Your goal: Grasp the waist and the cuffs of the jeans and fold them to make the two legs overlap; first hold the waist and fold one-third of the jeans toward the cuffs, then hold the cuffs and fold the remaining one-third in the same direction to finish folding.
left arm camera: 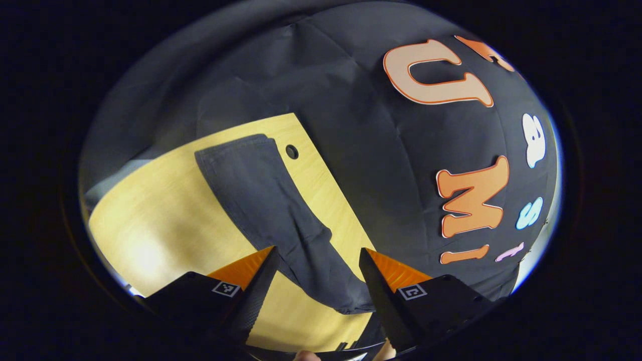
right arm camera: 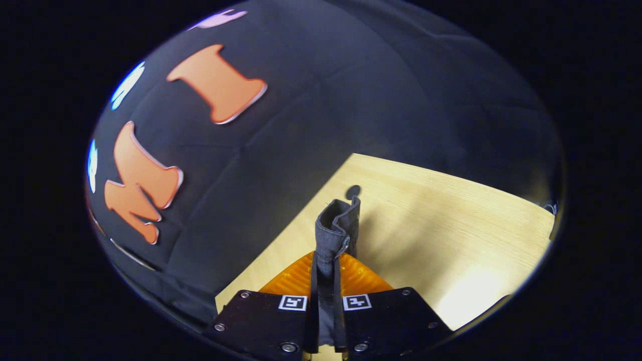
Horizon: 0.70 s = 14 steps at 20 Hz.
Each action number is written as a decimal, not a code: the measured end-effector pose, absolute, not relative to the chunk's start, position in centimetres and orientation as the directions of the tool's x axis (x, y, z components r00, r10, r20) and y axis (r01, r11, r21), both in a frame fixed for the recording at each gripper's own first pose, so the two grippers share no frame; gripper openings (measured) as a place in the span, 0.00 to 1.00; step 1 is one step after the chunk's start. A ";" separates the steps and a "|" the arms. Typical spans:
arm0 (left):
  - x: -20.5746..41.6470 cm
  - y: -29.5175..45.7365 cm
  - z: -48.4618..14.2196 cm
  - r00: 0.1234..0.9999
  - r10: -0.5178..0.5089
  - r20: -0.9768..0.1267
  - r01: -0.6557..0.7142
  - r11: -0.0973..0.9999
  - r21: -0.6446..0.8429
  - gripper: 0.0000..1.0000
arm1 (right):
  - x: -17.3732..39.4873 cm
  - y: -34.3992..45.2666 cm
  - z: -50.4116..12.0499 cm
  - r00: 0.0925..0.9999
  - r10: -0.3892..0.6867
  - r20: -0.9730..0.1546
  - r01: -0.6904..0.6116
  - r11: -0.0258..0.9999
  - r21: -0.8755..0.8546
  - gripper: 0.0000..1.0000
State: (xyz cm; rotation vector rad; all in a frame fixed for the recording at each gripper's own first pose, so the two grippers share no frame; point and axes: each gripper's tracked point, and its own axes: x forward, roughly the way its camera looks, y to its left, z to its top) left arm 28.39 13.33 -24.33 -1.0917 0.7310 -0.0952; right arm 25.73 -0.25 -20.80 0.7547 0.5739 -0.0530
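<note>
The work surface was a pale, wood-grain tabletop point(left arm camera: 165, 225) with a small round dark hole point(left arm camera: 292, 151) near its far corner. In the left gripper view the table occupied the lower left and centre of the frame, with the black cloth wall point(left arm camera: 351, 125) of the booth rising directly behind its far and right edges. In the right gripper view the tabletop point(right arm camera: 451, 225) lay at the lower right, the same hole point(right arm camera: 353, 191) sat just beyond the held cloth, and the black cloth wall point(right arm camera: 301, 125) met the table's left and far edges.

The dark grey denim jeans point(left arm camera: 266, 210) lay along the table's right edge in the left gripper view, running from near the hole at upper centre down to between the fingers at lower centre. To the left of the jeans, a broad stretch of bare tabletop was visible.

The left gripper point(left arm camera: 318, 273) was spread wide, its jaws apart above the near end of the jeans and pressing on nothing.

The right gripper point(right arm camera: 326, 286) was clamped on a bunched fold of the jeans point(right arm camera: 333, 225), which stood upright between the jaws at lower centre. Bare tabletop extended to the right of the held fold.
</note>
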 end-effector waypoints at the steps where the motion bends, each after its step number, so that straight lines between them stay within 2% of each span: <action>1: 28.7 14.0 -24.5 0.763 -0.425 -0.488 -0.267 0.480 -0.836 0.98 | 25.5 2.0 -18.9 0.858 0.162 -0.488 0.216 0.747 0.629 0.12; 4: 29.2 16.2 -25.2 0.755 -0.460 -0.467 -0.258 0.447 -0.857 0.98 | 25.0 9.0 -14.6 0.870 0.220 -0.441 0.117 0.777 0.619 0.12; 8: 29.1 18.8 -26.6 0.752 -0.469 -0.462 -0.270 0.421 -0.866 0.98 | 23.8 19.1 -12.6 0.850 0.333 -0.408 -0.015 0.789 0.614 0.11; 14: 28.8 21.0 -27.4 0.750 -0.468 -0.466 -0.288 0.404 -0.868 0.98 | 21.5 30.1 -17.3 0.734 0.491 -0.468 -0.141 0.785 0.603 0.11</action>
